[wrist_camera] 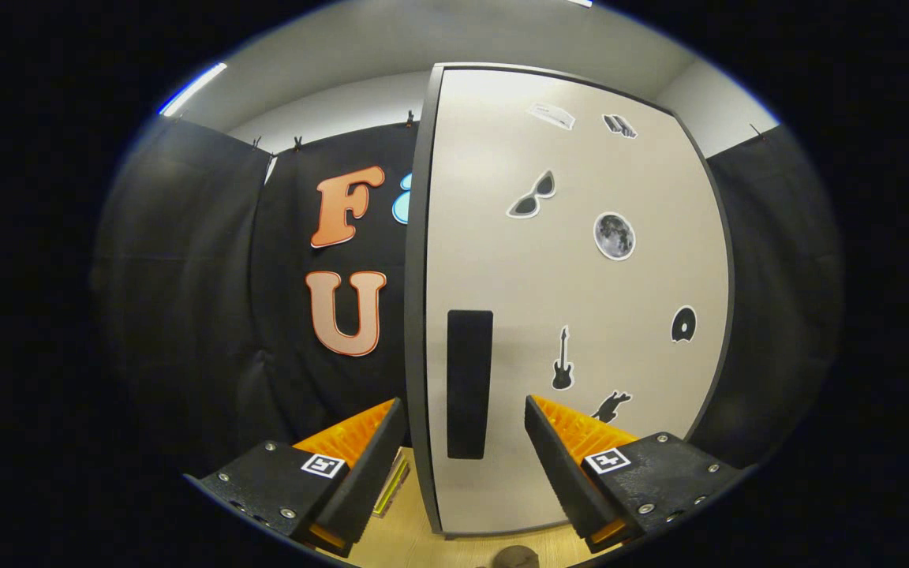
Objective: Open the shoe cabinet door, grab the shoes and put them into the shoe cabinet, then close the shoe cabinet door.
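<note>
Gripper (464, 442) with jaws spread, one finger either side of the shoe cabinet door's (581, 300) dark left edge; the black vertical handle (469, 384) stands between the fingertips, untouched; stickers (614, 236) dot the pale door panel

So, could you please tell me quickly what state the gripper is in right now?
Gripper: open, holding nothing; its fingers straddle the cabinet door's edge and black handle.
</note>
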Tool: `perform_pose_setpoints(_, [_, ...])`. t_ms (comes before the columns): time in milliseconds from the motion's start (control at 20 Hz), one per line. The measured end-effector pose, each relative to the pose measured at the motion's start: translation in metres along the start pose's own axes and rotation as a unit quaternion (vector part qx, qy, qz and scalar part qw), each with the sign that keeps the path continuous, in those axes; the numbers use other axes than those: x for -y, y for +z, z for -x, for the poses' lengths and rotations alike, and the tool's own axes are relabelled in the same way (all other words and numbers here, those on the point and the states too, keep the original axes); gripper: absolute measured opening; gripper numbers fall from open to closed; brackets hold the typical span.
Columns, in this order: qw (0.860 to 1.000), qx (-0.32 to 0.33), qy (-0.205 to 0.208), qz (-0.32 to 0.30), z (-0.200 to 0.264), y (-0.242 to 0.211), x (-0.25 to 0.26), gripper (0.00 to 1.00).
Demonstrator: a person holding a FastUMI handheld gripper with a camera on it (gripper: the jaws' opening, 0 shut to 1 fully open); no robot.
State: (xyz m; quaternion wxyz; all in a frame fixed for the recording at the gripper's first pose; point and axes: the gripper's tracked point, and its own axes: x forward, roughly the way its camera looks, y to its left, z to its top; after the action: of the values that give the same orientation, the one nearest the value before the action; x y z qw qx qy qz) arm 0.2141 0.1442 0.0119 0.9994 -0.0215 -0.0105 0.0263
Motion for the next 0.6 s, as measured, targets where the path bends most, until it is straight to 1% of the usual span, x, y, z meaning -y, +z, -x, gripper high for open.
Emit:
perform_pose_setpoints(200, [1.0,0.001,-0.012,-0.016,-0.018,0.001,0.007,0.95])
perform_pose_setpoints(400, [1.0,0.004,-0.013,-0.009,-0.033,0.002,0.003,0.94])
perform_pose_setpoints(500, [1.0,0.001,-0.015,-0.006,-0.04,0.001,0.001,0.86])
perform_pose_setpoints(550, [1.0,-0.006,-0.019,-0.006,-0.042,-0.002,0.0,0.73])
perform_pose_setpoints(600, [1.0,-0.007,-0.019,-0.007,-0.042,-0.003,0.0,0.63])
